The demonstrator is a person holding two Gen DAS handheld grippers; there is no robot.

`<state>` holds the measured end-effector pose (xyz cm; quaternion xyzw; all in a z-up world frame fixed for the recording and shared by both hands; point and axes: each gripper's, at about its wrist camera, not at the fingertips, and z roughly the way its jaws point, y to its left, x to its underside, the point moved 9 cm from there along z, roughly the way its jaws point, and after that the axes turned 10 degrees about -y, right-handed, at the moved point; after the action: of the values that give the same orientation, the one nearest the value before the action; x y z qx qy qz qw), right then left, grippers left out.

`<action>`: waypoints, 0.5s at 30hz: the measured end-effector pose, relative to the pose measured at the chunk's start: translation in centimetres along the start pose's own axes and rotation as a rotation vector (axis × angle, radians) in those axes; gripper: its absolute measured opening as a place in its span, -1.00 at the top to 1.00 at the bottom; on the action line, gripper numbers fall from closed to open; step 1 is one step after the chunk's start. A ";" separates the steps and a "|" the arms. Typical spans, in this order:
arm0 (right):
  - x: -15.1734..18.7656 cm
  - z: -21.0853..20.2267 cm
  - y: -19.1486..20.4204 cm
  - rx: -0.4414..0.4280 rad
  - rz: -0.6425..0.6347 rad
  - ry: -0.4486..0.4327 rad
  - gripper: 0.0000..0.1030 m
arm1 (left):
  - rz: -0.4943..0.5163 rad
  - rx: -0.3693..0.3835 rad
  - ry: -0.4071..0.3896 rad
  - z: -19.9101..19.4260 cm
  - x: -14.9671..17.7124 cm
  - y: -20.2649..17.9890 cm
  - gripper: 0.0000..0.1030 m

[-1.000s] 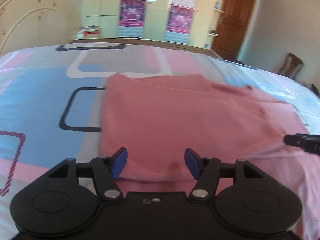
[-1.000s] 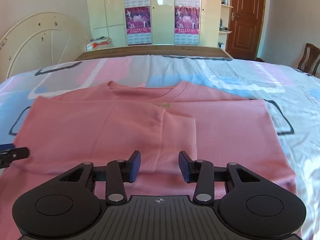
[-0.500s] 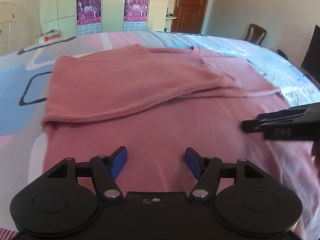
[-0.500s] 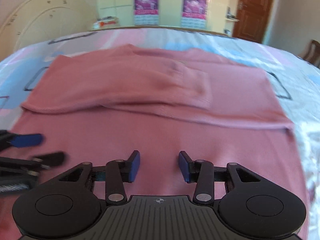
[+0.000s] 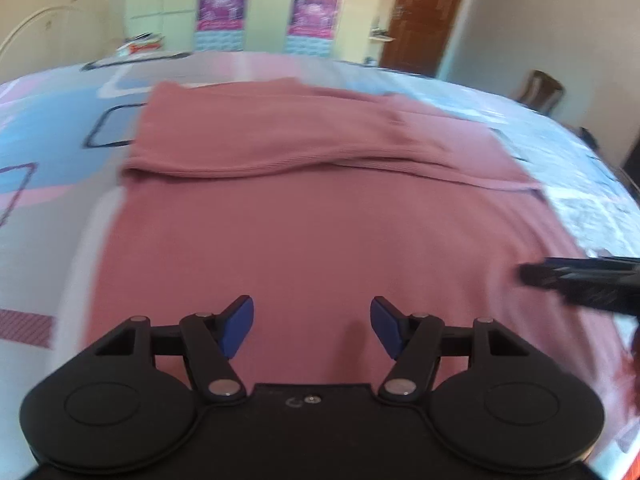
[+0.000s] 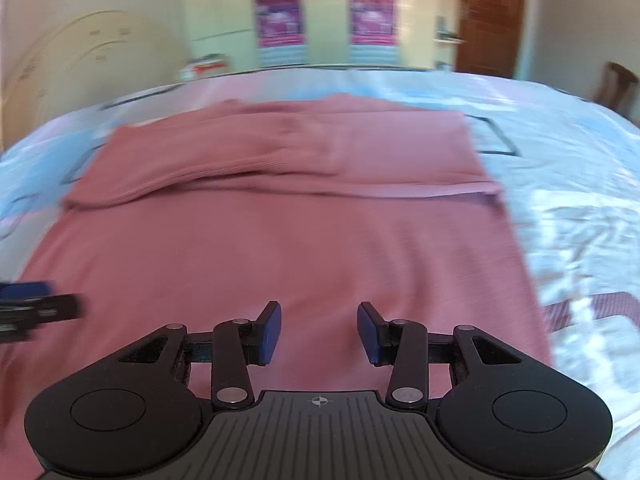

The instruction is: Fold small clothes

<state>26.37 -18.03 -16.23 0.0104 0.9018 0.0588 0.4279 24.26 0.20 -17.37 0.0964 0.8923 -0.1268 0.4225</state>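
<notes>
1. Nearest the person, both claws hang over the near part of the pink garment (image 5: 320, 240): the left gripper (image 5: 311, 328) has its blue pads spread wide with nothing between them, and the right gripper (image 6: 319, 332) is spread the same way, also empty.
2. Under them the garment lies flat on the patterned bedsheet (image 6: 580, 216), its near portion a single smooth layer. The near hem is hidden below the tools in both views, so I cannot tell how close the pads are to it.
3. To do this step well, I judge each claw should come down at a near corner, one on each side, and close on the cloth alone without catching the sheet beneath.
4. A level, matched lift from both hands would likely keep the new crease straight; uneven height may skew it.
5. Farther off, the folded-over flap (image 6: 248, 152) lies across the upper part of the garment, its ribbed edge (image 5: 280, 168) running side to side. That edge looks like a fair line to bring the near portion up to.
6. Beyond, the garment's far edge meets open sheet, with wardrobe doors (image 6: 324, 12) and a brown door (image 5: 424, 12) behind.
</notes>
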 end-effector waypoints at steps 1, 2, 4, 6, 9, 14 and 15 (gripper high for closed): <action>0.5 -0.5 1.0 -0.028 -0.024 0.001 0.18 | 0.017 0.011 0.000 -0.2 0.3 -1.1 -0.23; 1.1 -0.9 1.7 -0.048 -0.050 0.003 0.18 | 0.036 0.021 0.000 -0.5 0.8 -2.2 -0.23; 2.7 -1.3 2.0 -0.045 -0.110 0.026 0.18 | 0.070 0.016 0.019 -0.8 2.3 -3.0 -0.23; 4.5 -1.9 0.6 -0.016 -0.113 0.055 0.18 | 0.081 -0.020 0.029 -1.3 3.9 -2.4 -0.24; 5.9 -3.7 -2.6 0.018 -0.092 0.045 0.18 | 0.091 -0.070 0.006 -3.3 5.0 -0.9 -0.27; 7.3 -6.3 -5.0 0.053 -0.081 0.045 0.18 | 0.031 -0.154 0.011 -5.7 6.3 0.9 -0.25; 7.4 -6.6 -4.9 0.050 -0.085 0.044 0.18 | 0.020 -0.163 0.011 -6.1 6.3 0.9 -0.24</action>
<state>16.69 -22.99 -18.34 -0.0187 0.9118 0.0182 0.4098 16.12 3.35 -18.67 0.0711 0.9009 -0.0492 0.4254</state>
